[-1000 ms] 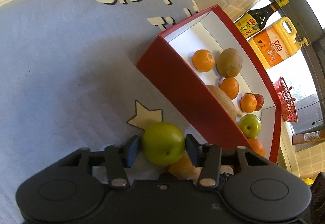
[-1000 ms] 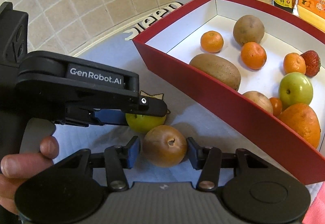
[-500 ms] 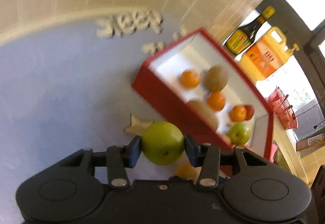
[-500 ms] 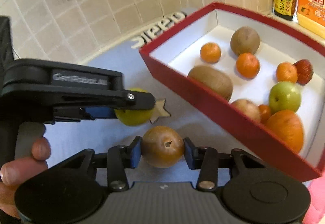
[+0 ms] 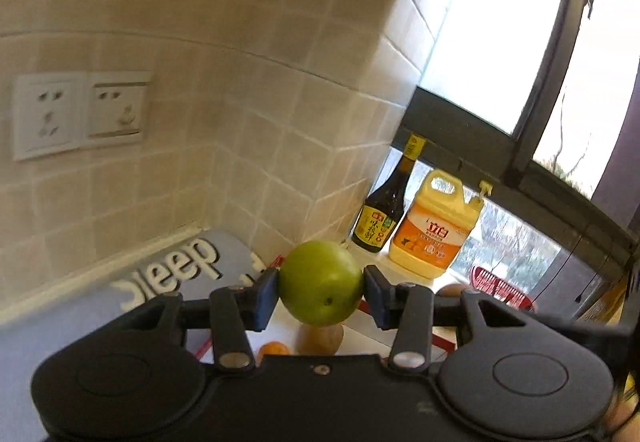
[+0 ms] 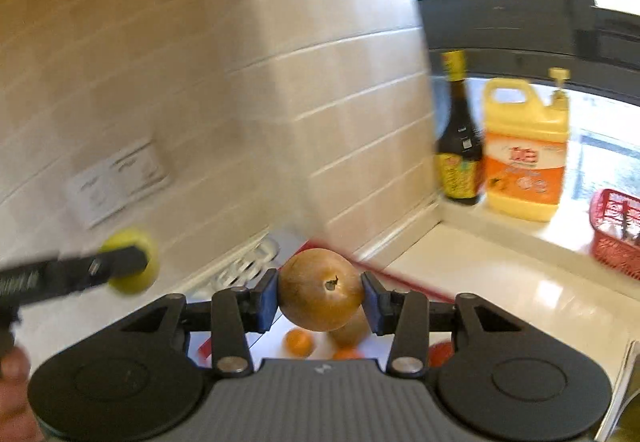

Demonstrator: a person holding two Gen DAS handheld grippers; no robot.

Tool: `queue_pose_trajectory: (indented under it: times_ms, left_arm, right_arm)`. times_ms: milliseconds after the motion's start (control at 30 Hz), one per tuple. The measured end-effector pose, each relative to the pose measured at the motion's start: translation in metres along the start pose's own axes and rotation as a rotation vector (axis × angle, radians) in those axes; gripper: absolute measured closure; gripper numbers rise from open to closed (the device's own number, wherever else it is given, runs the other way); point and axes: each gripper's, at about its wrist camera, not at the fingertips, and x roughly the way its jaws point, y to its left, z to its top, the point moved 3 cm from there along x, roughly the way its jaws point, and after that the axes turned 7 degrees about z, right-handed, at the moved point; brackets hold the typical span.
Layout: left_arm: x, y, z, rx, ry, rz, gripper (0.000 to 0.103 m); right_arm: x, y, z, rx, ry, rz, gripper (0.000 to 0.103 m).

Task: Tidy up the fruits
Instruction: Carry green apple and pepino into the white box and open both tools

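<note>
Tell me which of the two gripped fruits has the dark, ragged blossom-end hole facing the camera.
The round golden-brown fruit clamped in the right gripper. The smooth green apple in the left gripper shows only a tiny dark speck.

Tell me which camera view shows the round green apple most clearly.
The left wrist view: the round green apple sits sharp and central, clamped by the left gripper. In the right wrist view the same apple is small, blurred at the left edge, and partly covered by a gripper finger.
</note>
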Motion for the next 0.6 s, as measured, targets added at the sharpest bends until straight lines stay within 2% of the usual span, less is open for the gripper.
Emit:
queue_pose_trajectory:
  times_ms: [100,200,300,400,533,600]
  left_arm:
    - [0.03,-0.016,-0.017,0.089,0.041,0.046,0.048]
    - [0.072,-0.026,-0.049,0.188,0.122,0.095,0.048]
    - [0.109,-0.032,-0.077,0.231,0.211,0.079,0.048]
    - [0.135,-0.034,-0.098,0.262,0.276,0.067,0.048]
    - [0.15,-0.035,-0.116,0.322,0.312,0.066,0.048]
    - [0.15,-0.039,-0.12,0.359,0.3,0.051,0.048]
  right_arm:
    - [0.027,-0.035,0.004,0.091,0.039,-0.028,0.058]
    - [0.059,-0.066,-0.007,0.175,0.111,-0.061,0.058]
    - [0.083,-0.088,-0.022,0.222,0.172,-0.083,0.058]
    - [0.099,-0.094,-0.039,0.23,0.202,-0.092,0.058]
    - [0.117,-0.097,-0.053,0.228,0.235,-0.093,0.058]
    - [0.125,-0.097,-0.058,0.22,0.248,-0.095,0.058]
